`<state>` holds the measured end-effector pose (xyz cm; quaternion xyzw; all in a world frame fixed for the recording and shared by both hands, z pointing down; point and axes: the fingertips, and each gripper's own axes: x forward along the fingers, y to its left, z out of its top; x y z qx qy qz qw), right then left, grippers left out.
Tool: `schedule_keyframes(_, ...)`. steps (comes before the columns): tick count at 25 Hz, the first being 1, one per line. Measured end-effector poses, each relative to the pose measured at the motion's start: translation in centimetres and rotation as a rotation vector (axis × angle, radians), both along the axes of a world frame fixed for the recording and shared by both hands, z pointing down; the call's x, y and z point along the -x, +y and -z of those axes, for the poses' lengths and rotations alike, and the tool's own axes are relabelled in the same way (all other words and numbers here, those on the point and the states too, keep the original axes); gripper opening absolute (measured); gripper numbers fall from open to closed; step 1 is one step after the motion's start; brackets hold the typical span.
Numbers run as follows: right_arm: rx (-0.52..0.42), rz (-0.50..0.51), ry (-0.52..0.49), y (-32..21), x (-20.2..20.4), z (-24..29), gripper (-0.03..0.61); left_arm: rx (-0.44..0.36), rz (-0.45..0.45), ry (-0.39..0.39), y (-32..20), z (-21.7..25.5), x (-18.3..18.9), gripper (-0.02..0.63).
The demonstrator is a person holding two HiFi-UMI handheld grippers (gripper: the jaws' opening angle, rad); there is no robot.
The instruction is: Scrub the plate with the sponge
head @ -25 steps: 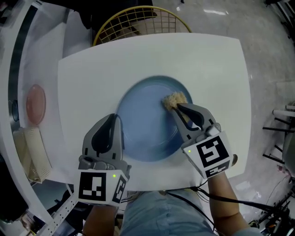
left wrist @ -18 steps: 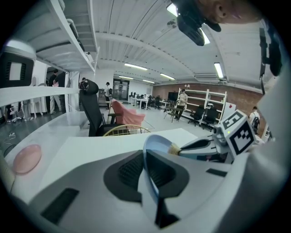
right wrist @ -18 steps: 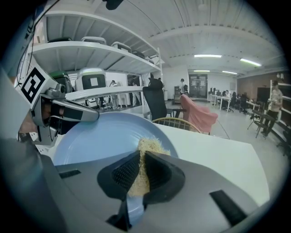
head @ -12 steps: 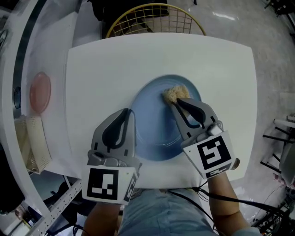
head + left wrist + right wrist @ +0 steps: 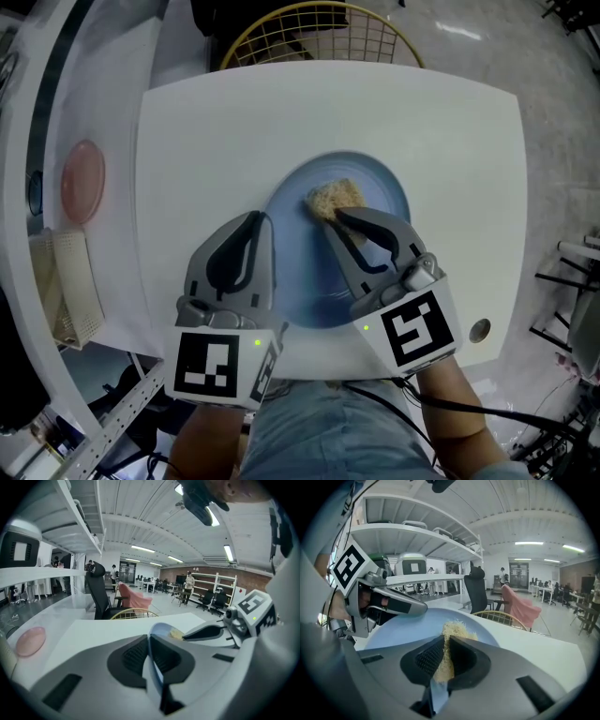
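Toward six o'clock on the table, from the head view: press the sponge, pinched in the right gripper just twelve-o'clock of the plate centre, flat and sweep in overlapping circles; steady the rim at nine o'clock with the left gripper; loses the plate's near half under both grippers. From the left gripper view: shows jaws narrowed onto the plate rim; hold level. From the right gripper view: shows jaws squeezing the sponge thin; cannot tell contact underneath.
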<state>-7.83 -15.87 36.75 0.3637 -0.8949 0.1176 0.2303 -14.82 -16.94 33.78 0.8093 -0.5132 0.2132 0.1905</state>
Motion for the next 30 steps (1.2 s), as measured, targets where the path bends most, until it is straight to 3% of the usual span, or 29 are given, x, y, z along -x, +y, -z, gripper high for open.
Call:
schedule_keyframes(19,0.021,0.151,-0.076,6.0,3.6,0.6,0.041,-0.028,-0.012,-0.027,0.1,-0.4,0.6,0.023)
schedule_keyframes(30,0.056,0.157,-0.090,8.9,2.1,-0.7,0.041,-0.015,-0.012,-0.034,0.7,-0.7,0.2,0.023)
